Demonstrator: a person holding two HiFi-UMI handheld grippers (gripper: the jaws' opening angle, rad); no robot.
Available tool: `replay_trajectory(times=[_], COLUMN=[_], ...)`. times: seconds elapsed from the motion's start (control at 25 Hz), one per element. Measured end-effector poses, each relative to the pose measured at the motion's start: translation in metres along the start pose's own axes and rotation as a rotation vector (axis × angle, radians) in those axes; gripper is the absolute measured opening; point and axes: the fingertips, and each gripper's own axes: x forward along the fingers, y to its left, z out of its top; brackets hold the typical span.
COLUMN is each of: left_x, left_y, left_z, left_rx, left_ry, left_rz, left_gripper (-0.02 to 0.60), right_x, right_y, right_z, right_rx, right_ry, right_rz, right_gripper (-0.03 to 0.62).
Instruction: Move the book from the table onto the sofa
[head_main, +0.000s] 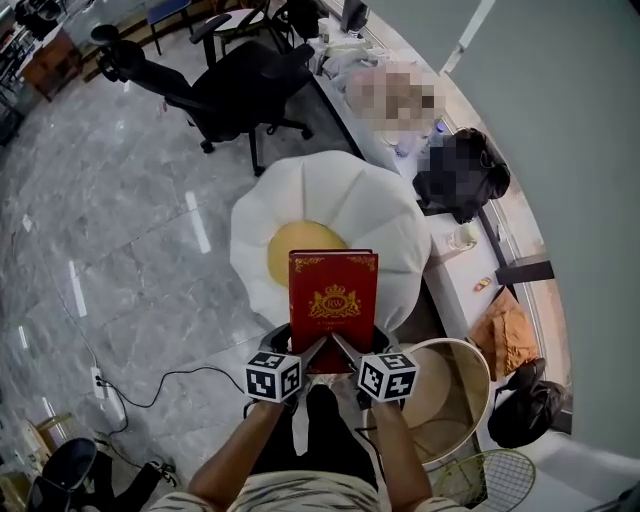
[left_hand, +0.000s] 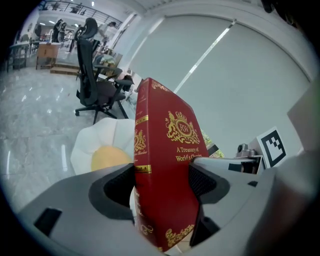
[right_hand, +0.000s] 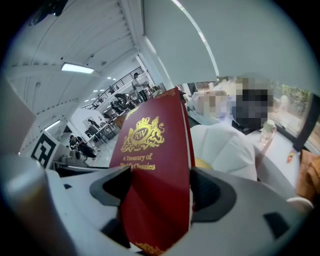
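A red hardcover book (head_main: 333, 300) with a gold crest on its cover hangs over the near edge of a white petal-shaped sofa (head_main: 330, 190) with a yellow centre. The left hand-held gripper (head_main: 306, 357) and right hand-held gripper (head_main: 352, 357) each clamp its lower end. Only the left gripper view shows the gold-banded spine (left_hand: 142, 150); only the right gripper view shows the pale page edge. A black office chair (head_main: 235, 85) stands beyond the sofa, and a long white counter (head_main: 465, 290) runs along its right.

open space over sofa (head_main: 330, 190), desk (head_main: 450, 282) alongside
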Motion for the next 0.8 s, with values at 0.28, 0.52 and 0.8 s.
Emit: replay_trajectory(times=[0.28, 0.52, 0.8], left_x=[0.039, 0.062, 0.095], left_y=[0.022, 0.048, 0.074], left_z=[-0.037, -0.070, -0.105], left_rx=[-0.027, -0.058, -0.088], left_ry=[0.060, 0.105, 0.140], left_rz=[0.005, 0.004, 0.013], left_gripper=[0.345, 0.344, 0.341], right_x=[0.030, 0.057, 0.089], right_y=[-0.033, -0.050, -0.075], right_z=[-0.038, -0.074, -0.109], right_rx=[0.039, 0.064, 0.060], right_ry=[0.065, 0.105, 0.151], right_rz=[-0.002, -0.016, -0.012], right_gripper=[0.380, 0.380, 0.380])
